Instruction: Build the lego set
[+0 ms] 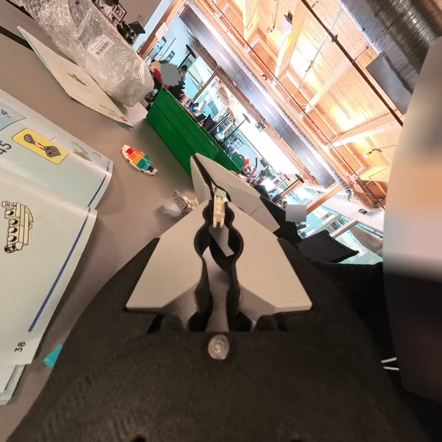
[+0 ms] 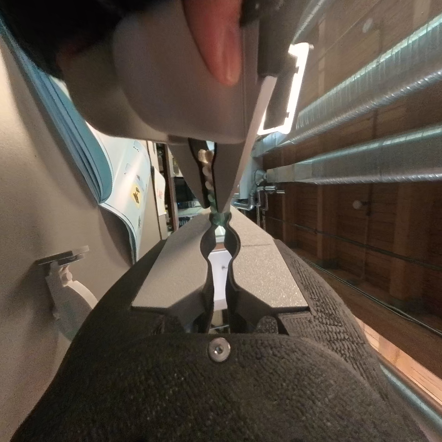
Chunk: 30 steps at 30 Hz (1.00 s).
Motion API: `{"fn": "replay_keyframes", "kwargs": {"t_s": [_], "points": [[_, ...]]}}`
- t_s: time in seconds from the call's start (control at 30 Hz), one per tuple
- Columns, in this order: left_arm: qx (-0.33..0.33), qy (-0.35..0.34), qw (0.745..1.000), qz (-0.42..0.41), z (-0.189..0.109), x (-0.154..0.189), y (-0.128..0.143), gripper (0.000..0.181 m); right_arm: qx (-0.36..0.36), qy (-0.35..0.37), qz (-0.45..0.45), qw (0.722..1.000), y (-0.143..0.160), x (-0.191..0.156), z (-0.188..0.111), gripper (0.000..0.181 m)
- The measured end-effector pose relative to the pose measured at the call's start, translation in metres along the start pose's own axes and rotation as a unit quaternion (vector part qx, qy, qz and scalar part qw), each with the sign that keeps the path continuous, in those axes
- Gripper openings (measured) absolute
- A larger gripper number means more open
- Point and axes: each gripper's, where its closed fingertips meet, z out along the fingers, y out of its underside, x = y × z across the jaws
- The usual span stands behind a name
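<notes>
My left gripper is shut on a white lego piece and holds it above the grey table. A pale green piece sits at its far end. My right gripper is shut on that small green piece. Both grippers meet tip to tip. In the right wrist view the left gripper comes down from above with the white studded piece between its fingers. In the left wrist view the right gripper reaches in from beyond.
An open instruction booklet lies at the left, a second booklet and a plastic-wrapped bundle behind it. A rainbow lego build, small grey bricks and a green bin stand beyond. A white and grey part lies at the left. Spacing between my two grippers at the tips: around 4 cm.
</notes>
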Motion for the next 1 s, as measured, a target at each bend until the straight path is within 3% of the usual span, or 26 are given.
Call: {"fn": "replay_keyframes", "kwargs": {"t_s": [0.27,0.57,0.77,1.0], "points": [[-0.045,-0.045,0.99,0.125,0.001,0.001,0.007,0.007,0.021,-0.003,-0.018,1.0,-0.001,-0.002,-0.004,0.0],[-0.085,-0.106,0.959,0.25,0.001,-0.004,0.013,0.007,0.045,-0.01,-0.058,0.997,-0.003,-0.008,-0.007,0.0],[-0.082,-0.09,0.962,0.243,0.001,0.0,0.012,0.007,0.046,0.001,-0.05,0.998,-0.003,-0.003,-0.008,0.0],[-0.085,-0.084,0.964,0.236,0.0,0.002,0.013,0.008,0.074,0.048,-0.118,0.989,-0.008,0.003,-0.012,0.003]]}}
